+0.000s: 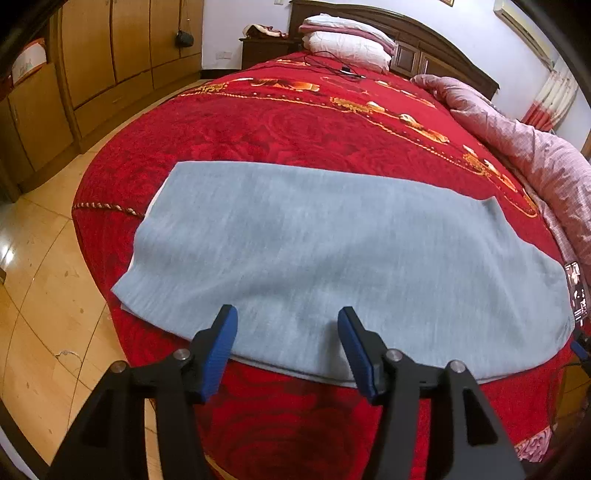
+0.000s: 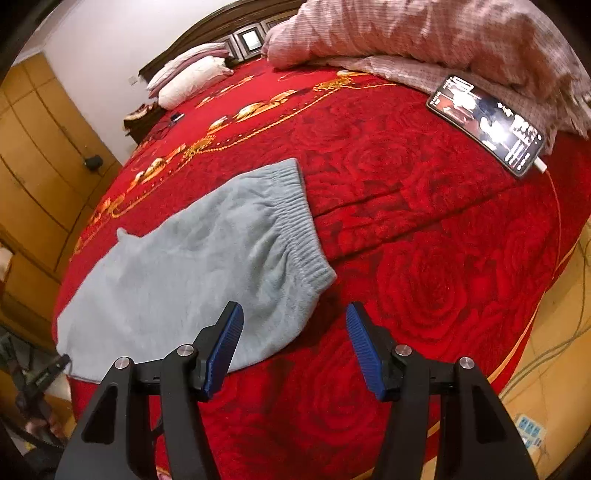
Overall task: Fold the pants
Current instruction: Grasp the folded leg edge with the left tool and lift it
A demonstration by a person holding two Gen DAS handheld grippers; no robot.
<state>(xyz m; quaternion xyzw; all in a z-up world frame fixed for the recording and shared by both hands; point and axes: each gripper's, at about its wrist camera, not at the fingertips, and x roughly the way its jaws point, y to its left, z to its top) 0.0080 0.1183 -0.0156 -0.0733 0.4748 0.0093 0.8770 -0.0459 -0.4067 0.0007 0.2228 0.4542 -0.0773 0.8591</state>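
Light blue-grey pants lie flat across the red bedspread, one leg folded over the other. My left gripper hovers open above their near long edge, nothing between its blue pads. In the right wrist view the pants end in a ribbed elastic waistband toward the right. My right gripper is open just beyond the waistband's near corner, its left pad over the cloth and its right pad over the bedspread.
A lit phone with a cable lies on the bed to the right, beside a rumpled pink quilt. Pillows are stacked at the headboard. Wooden wardrobes and tiled floor lie left of the bed.
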